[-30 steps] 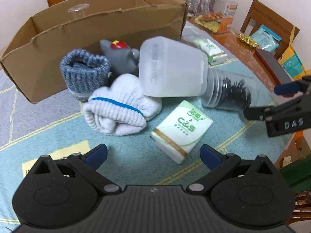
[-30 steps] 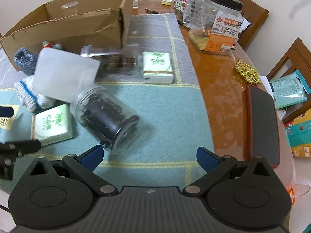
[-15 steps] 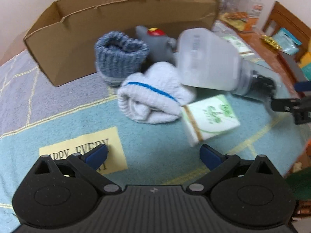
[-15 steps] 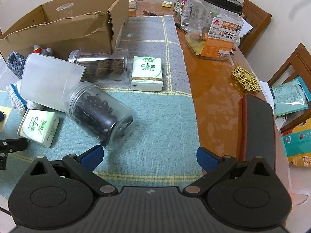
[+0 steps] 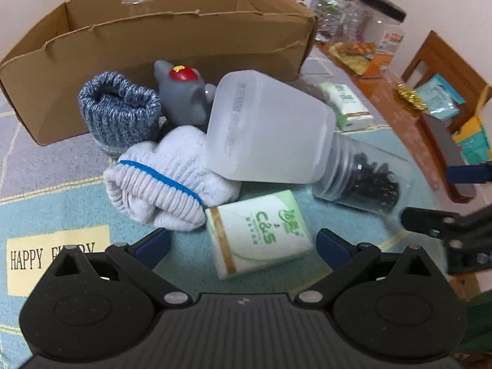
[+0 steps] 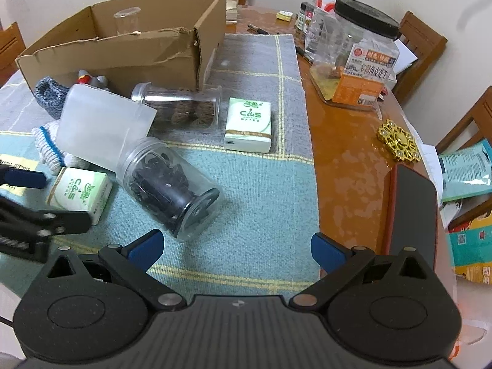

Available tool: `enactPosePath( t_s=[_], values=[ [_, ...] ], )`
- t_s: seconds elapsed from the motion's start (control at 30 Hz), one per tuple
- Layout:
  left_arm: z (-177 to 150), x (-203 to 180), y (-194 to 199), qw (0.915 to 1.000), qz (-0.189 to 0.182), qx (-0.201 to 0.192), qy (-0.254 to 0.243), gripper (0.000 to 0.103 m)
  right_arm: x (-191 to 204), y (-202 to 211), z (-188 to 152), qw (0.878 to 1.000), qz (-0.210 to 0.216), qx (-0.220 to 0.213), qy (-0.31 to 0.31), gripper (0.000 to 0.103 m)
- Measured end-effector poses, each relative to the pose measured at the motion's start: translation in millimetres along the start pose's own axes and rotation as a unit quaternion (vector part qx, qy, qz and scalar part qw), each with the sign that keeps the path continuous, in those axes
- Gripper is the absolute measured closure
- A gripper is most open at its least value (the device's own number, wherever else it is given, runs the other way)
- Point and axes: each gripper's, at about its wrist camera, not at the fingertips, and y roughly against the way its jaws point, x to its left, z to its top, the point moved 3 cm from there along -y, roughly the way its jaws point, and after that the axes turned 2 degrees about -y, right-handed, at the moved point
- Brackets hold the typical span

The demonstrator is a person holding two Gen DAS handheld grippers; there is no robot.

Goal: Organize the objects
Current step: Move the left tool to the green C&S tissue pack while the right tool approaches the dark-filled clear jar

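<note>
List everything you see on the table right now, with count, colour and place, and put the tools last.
Cardboard box: one, brown, open, far left.
Tissue packs: two, white-green, on the cloth.
Frosted plastic container: one, translucent white, lying on the socks.
Clear jar of black bits: one, on its side, centre.
Clear jar of brown pieces: one, on its side beside the box.
Rolled socks: white-blue and blue-grey, left.
Rubber toy: grey, by the box.
Large snack jar: clear, black lid, far right.
Gold ornament: on bare wood.
Left tool, right tool: both open.
</note>
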Motion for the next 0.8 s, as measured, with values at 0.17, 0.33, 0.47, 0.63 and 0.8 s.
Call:
enactPosePath(
  t_s=[0.17, 0.33, 0.47, 0.63, 0.8],
  values=[
    [-1.1, 4.1, -0.2, 0.9998, 0.016, 0.006, -0.008, 0.001, -2.5, 6.9, 2.8, 1.0, 0.004, -0.005, -0.001, 0.0],
    [-12.5, 17.0, 11.5, 0.9996, 0.014, 0.02, -0.011, 0.001, 0.1, 11.1, 11.3, 1.0, 0.024, -0.013, -0.009, 0.0],
    [-23.3, 29.3, 23.0, 0.9994, 0.012, 0.027, -0.019, 0.001, 7.7, 12.6, 23.2, 0.999, 0.038, -0.023, -0.015, 0.0],
    [-30.1, 40.1, 29.0, 0.9993, 0.004, 0.026, -0.028, 0.001, 21.9, 5.2, 41.3, 0.998, 0.05, -0.029, -0.025, 0.0],
    [-30.2, 43.3, 29.8, 0.999, -0.005, 0.024, -0.038, 0.001, 35.3, -11.5, 54.6, 0.998, 0.046, -0.029, -0.038, 0.0]
  ],
)
